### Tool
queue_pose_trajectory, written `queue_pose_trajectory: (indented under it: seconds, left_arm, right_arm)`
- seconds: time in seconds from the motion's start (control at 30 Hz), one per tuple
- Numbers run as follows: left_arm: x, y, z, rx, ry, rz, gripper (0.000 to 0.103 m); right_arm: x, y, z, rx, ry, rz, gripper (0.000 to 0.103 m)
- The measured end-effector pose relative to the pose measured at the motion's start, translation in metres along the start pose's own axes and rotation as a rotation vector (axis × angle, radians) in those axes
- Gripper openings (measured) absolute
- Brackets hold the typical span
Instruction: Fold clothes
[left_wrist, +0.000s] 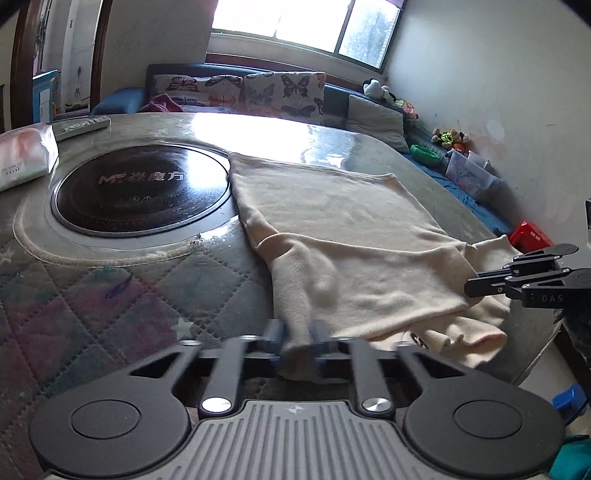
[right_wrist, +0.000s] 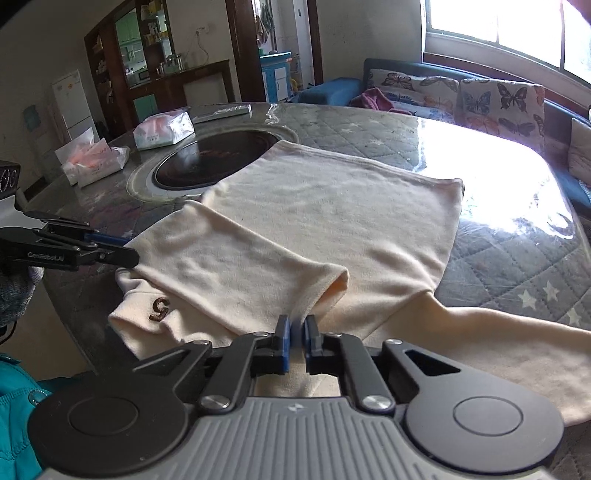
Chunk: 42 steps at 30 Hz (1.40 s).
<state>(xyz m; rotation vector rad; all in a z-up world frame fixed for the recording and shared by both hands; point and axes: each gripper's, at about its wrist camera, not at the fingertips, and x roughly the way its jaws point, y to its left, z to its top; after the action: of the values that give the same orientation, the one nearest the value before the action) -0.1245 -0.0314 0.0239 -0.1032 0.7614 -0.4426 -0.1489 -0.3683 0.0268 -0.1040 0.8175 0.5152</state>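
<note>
Cream garment beside tissue packs

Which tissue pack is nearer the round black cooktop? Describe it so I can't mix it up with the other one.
Start at the round black cooktop sunk into the quilted table. On its far side lies a white tissue pack with pink showing through. Unlike the second tissue pack near the table edge, it lies beside the grey remote control.
</note>
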Motion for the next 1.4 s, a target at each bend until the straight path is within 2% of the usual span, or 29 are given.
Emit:
queue_pose_trajectory:
  seconds: [0.1,0.17,0.27,0.43,0.53,0.67,0.77,0.8,0.93,1.07,1.2,1.3,1.4]
  left_arm:
    - [-0.013,-0.002,0.0,0.014,-0.008,0.006,0.005]
    - [-0.015,-0.002,-0.003,0.028,0.014,0.009,0.005]
    - [-0.014,0.002,-0.001,0.028,0.055,-0.007,0.011]
    - [-0.025,0.007,0.025,0.018,-0.038,-0.012,0.011]
    - [-0.015,0.003,0.044,0.008,-0.078,-0.058,0.01]
    - [0.021,-0.007,0.056,0.034,-0.057,-0.109,0.01]
    - [0.048,-0.006,0.053,0.046,-0.008,-0.055,0.009]
    - [0.053,-0.003,0.05,0.044,0.005,-0.027,0.005]
    - [0.046,0.009,0.044,0.009,-0.013,-0.016,0.004]
    - [0.045,0.009,0.045,0.021,-0.013,-0.01,0.005]
    - [0.047,0.002,0.046,0.036,-0.009,0.001,0.005]
    - [0.045,-0.001,0.048,0.054,-0.005,0.012,0.005]
    - [0.041,-0.004,0.051,0.06,-0.018,0.02,0.006]
  right_arm:
    - [-0.006,0.004,0.0,-0.016,-0.001,0.011,0.005]
    - [-0.007,0.006,-0.002,-0.03,0.012,0.016,0.006]
    - [0.0,0.003,-0.005,-0.033,0.038,-0.003,0.01]
    - [-0.013,-0.002,0.003,-0.022,-0.013,-0.012,0.014]
    - [-0.012,-0.004,0.009,-0.03,-0.035,-0.014,0.014]
    - [0.004,0.0,0.014,-0.031,-0.043,0.003,0.014]
    - [0.014,0.003,0.014,-0.041,-0.043,0.008,0.015]
    - [0.017,0.003,0.012,-0.042,-0.038,0.003,0.016]
    - [0.021,-0.002,0.005,-0.03,-0.029,-0.009,0.016]
    - [0.013,-0.004,0.005,-0.036,-0.048,-0.043,0.016]
    - [0.018,-0.001,0.005,-0.014,-0.068,-0.02,0.016]
    - [0.019,0.0,0.0,-0.02,-0.073,-0.037,0.016]
    - [0.0,-0.01,-0.003,0.038,-0.111,-0.053,0.016]
